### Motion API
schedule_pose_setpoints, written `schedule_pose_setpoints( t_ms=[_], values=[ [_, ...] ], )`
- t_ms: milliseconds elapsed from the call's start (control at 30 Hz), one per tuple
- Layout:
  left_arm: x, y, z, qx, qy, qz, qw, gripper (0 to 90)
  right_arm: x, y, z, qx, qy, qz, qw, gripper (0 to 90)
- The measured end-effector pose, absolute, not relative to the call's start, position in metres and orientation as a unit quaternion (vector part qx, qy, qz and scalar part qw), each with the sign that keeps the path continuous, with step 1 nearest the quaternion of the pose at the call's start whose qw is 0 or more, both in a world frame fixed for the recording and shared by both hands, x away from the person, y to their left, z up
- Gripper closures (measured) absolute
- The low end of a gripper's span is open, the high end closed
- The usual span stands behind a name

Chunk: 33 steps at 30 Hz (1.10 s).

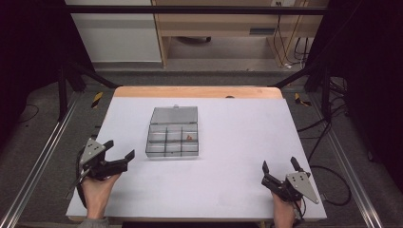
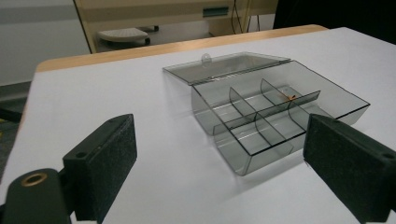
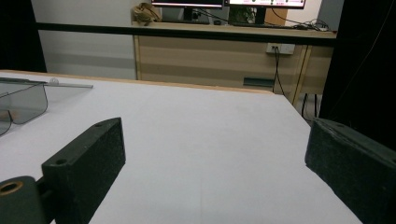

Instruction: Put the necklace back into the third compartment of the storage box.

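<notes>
I see the clear smoky-grey plastic compartment box (image 1: 172,137) sitting mid-table with its lid (image 1: 174,115) folded flat away from me, and one small orange item (image 1: 189,137) in a right-hand cell of the middle row. The left gripper (image 1: 119,151) is near, jaws wide apart and empty, with the box just forward and to its right; in the left gripper view the box lies between the jaws' line of sight. The right gripper (image 1: 280,166) is also spread and empty, well apart from the box, which lies forward-left of it. I'd judge the left the nearer hand for the box; its long axis runs away from me, lid included.
</notes>
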State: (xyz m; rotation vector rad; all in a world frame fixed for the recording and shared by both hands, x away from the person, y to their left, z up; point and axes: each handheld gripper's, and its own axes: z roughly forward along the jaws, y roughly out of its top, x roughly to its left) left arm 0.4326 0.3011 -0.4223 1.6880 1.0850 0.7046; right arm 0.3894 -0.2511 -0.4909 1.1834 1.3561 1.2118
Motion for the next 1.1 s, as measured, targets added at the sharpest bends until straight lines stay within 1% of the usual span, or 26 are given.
schedule_pose_setpoints(
  t_ms=[300,500,800,1100],
  values=[
    [0.406,0.320,-0.445,0.652,0.457,0.343,0.499,9.6,0.389,-0.251,-0.491,0.482,0.552,0.494,0.468,5.5],
    [0.399,0.329,-0.454,0.635,0.457,0.353,0.513,9.5,0.389,-0.251,-0.491,0.482,0.552,0.494,0.468,5.4],
    [0.391,0.333,-0.462,0.611,0.448,0.385,0.527,9.5,0.389,-0.251,-0.491,0.481,0.552,0.495,0.467,5.4],
    [0.389,0.337,-0.468,0.603,0.447,0.395,0.530,9.5,0.389,-0.251,-0.491,0.482,0.552,0.494,0.468,5.5]
  ],
)
